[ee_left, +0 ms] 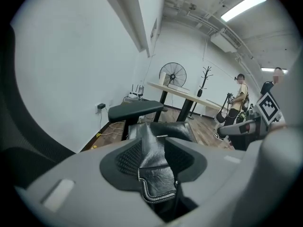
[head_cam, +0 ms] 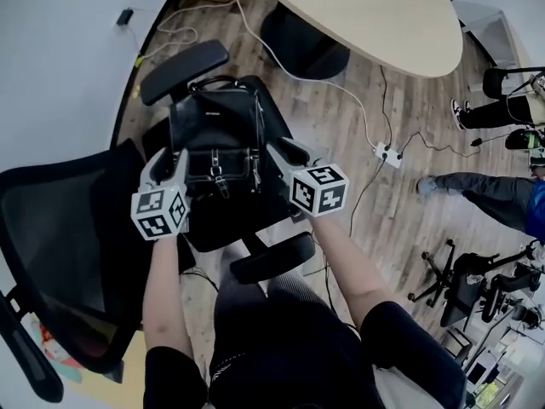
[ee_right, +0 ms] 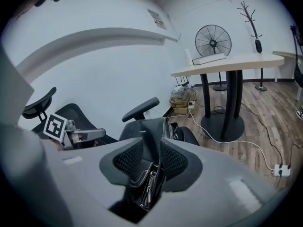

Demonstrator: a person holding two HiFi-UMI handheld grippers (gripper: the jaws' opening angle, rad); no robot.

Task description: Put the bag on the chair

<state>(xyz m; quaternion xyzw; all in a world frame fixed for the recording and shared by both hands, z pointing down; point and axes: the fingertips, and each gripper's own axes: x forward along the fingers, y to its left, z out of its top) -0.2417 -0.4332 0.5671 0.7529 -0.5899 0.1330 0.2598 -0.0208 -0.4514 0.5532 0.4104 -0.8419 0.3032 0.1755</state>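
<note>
A black leather bag (head_cam: 217, 135) stands upright over the seat (head_cam: 223, 227) of a black office chair, between its two armrests (head_cam: 183, 69). My left gripper (head_cam: 173, 162) is shut on the bag's left side, and in the left gripper view a stitched leather fold (ee_left: 155, 167) is pinched between the jaws. My right gripper (head_cam: 281, 156) is shut on the bag's right side, and in the right gripper view a zipped edge (ee_right: 150, 174) sits between the pads. Whether the bag's base rests on the seat is hidden.
The chair's mesh backrest (head_cam: 60, 245) leans at the left, close to a white wall. An oval table (head_cam: 375, 15) stands beyond, with a cable and power strip (head_cam: 387, 153) on the wood floor. People's legs (head_cam: 485, 194) and other chairs (head_cam: 468, 288) are at the right.
</note>
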